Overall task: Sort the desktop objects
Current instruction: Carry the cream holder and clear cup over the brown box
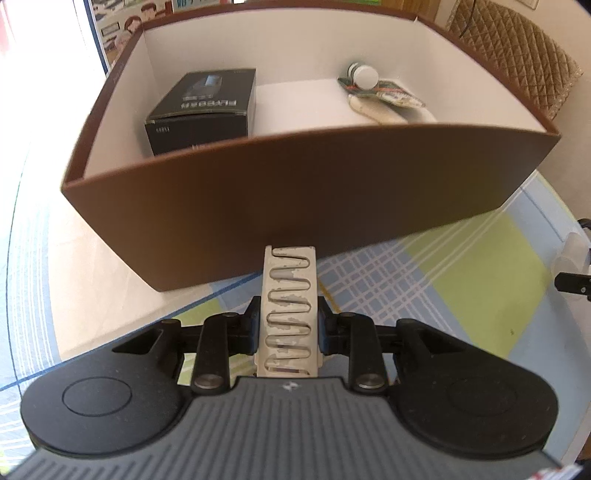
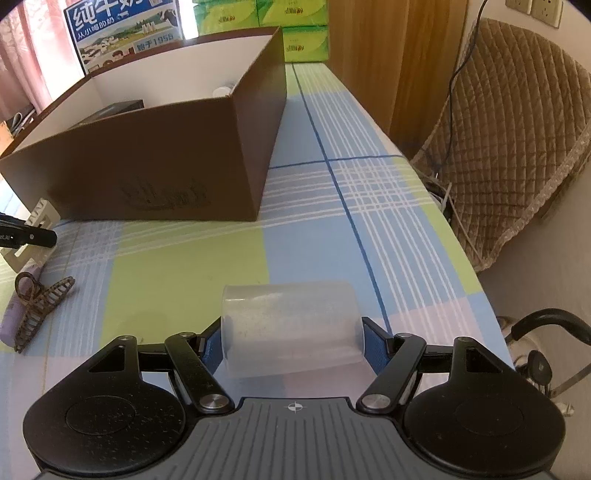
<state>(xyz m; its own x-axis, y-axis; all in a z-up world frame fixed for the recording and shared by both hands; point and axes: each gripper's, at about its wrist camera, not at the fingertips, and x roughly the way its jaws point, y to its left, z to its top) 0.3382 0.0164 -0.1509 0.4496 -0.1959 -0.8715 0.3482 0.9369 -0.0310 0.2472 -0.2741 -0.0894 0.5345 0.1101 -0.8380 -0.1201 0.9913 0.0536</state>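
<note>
The left gripper [image 1: 289, 321] is clamped on a pale flat comb-like piece [image 1: 290, 295] with a zigzag slot. Its long axis runs straight ahead along the fingers, and its far end points at the near wall of the brown box [image 1: 295, 184], just short of it. The piece is held above the checked cloth on the counter [image 1: 461, 266].

The right gripper [image 2: 291, 336] is about half open and clamped on a clear cup [image 2: 291, 325] lying on its side. The cup's long axis runs ahead, away from the gripper, towards the far end of the counter. The blue pads [image 2: 373, 349] press on its two sides. It sits near the counter's front edge, well apart from the box [image 2: 147, 173].

The box is open at the top, with white inner walls. Inside, at the left, lies a black carton [image 1: 203, 110]. At the right far corner are a white cap-like item [image 1: 364, 75], a flat packet [image 1: 391, 92] and a pale tube [image 1: 376, 110], touching one another.

On the counter to the left of the cup, near the left edge, a brown hair claw [image 2: 38, 310] lies partly on a purple item [image 2: 11, 317]. Green cartons [image 2: 291, 33] stand at the counter's far end behind the box.
</note>
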